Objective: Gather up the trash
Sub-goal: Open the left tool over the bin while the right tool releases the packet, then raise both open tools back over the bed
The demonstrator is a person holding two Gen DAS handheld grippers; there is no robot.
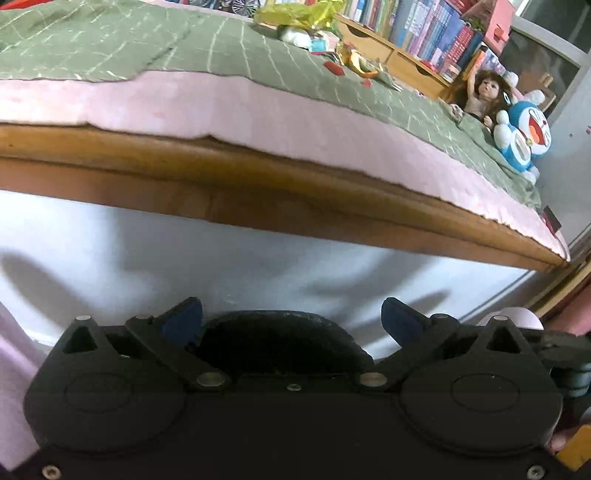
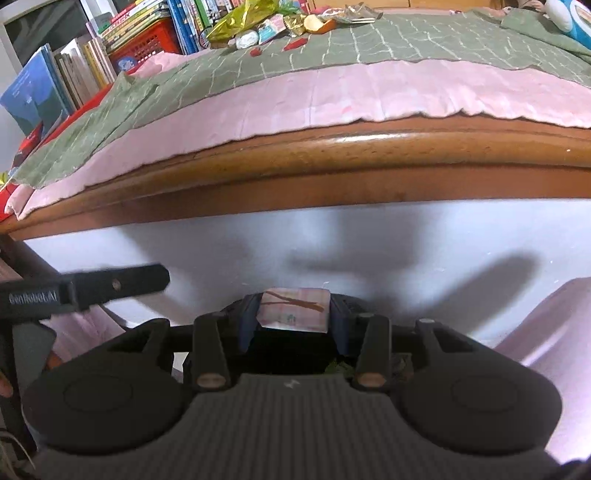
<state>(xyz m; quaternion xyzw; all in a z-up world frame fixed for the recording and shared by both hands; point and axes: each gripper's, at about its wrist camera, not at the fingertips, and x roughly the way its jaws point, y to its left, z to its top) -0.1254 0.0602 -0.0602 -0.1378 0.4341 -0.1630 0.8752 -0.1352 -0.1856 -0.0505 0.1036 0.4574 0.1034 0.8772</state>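
While both grippers hang low beside the wooden bed frame (image 2: 369, 147), I note my right gripper (image 2: 293, 325) pinching a small pinkish packet (image 2: 293, 308) marked with brown streaks, its blue pads pressed against the packet's two sides. My left gripper (image 1: 291, 317) stands spread wide, blue-tipped fingers (image 1: 183, 319) well apart with nothing between them; from the right wrist view one of its black fingers (image 2: 118, 284) reaches in from the left edge, apart from the packet. Below the bed frame lies pale floor (image 1: 147, 251) crossed by gripper shadows. On top of the bed frame sits a pink mattress pad (image 1: 221, 107) with a green checked sheet (image 1: 110, 37) over it. At the far side of the bed frame, on that sheet, a trash pile (image 2: 273, 22) remains: a crumpled gold foil bag (image 2: 240, 18), a white wad, small wrappers, red scraps (image 2: 295, 43). Beyond the bed frame stand rows of books (image 2: 74, 74) and a red crate (image 2: 147, 40). Toward the bed frame's right end in the left wrist view lie a long-haired doll (image 1: 484, 92) and, just beside it, a blue-and-white cat plush (image 1: 524, 136).
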